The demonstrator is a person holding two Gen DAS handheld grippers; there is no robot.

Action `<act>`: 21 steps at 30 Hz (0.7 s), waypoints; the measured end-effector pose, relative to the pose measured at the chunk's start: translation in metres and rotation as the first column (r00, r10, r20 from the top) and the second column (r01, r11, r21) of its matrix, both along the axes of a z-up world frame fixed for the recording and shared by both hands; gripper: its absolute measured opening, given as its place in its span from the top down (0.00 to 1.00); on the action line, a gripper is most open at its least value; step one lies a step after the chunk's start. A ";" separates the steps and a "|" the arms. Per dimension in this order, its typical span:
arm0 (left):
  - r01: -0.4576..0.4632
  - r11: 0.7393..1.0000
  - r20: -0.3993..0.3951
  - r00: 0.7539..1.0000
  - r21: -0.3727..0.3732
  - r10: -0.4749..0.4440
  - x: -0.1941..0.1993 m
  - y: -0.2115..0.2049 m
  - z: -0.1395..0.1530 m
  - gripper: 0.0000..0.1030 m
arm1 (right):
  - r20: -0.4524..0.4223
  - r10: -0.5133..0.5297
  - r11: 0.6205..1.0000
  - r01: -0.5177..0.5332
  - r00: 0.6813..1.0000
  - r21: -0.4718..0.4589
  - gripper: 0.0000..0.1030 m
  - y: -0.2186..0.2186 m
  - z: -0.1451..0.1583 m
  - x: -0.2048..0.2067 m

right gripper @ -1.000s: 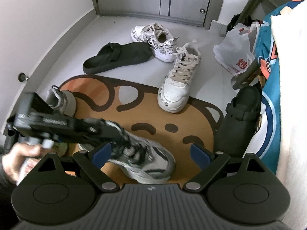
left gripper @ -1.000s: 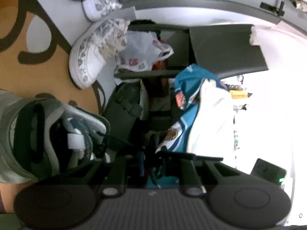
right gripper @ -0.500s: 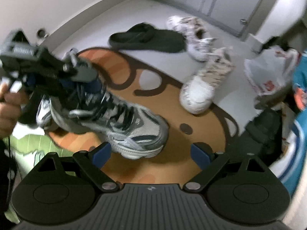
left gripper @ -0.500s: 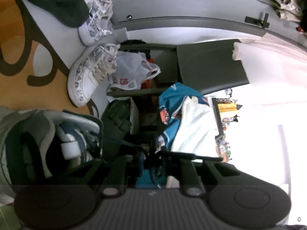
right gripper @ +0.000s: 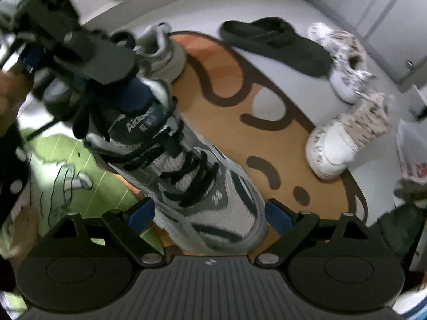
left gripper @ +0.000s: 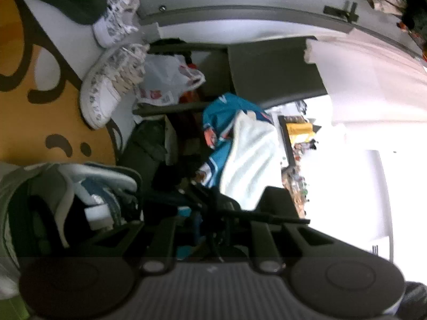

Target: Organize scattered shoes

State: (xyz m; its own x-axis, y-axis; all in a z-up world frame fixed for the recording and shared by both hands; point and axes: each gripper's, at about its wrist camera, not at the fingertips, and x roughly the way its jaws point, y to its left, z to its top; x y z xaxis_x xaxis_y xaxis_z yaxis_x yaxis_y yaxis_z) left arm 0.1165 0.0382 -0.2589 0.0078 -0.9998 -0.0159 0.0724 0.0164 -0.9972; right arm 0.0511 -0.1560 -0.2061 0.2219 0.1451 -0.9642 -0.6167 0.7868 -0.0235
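Closer to the right gripper than half a second ago: grey sneaker, toe now lying between the spread blue pads; contact with either pad impossible to judge. Pinched at the tongue and collar by the left gripper, jaws pressed together on it; hangs toe-down, clear of the orange mat with its brown curved lines. Beside that, at lower left, a green mat with a cartoon drawing. Around both, a pale grey floor, closed off at upper right by grey doors. On the orange mat's far edge, a second grey sneaker, partly hidden behind the held one. On the bare floor, a dark slipper just beside one of the patterned white sneakers; the other of the pair half on the mat. At the right edge, a white plastic bag with red print too blurred to read, and a dark clog cut off by the frame. On the tongue label, white lettering beginning "Aio", the rest unclear; on the toe side, what looks like "28". At far left, a hand, blurred and mostly out of frame. In the left wrist view, tilted sideways: a teal jersey and white cloth draped together, right side washed out by glare, fingertips lost in shadow.
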 end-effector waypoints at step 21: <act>0.026 0.999 -0.023 0.999 -0.024 -0.026 -0.003 -0.013 -0.006 0.84 | -0.051 0.078 0.996 -0.076 0.996 0.043 0.00 0.002 -0.020 -0.005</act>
State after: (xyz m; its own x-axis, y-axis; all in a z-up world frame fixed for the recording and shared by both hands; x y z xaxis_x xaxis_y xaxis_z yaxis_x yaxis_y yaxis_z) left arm 0.1130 0.0252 -0.2653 -0.0183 -0.9998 0.0078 0.0490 -0.0087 -0.9988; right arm 0.0463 -0.1539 -0.2259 0.1576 0.1991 -0.9672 -0.6750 0.7367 0.0417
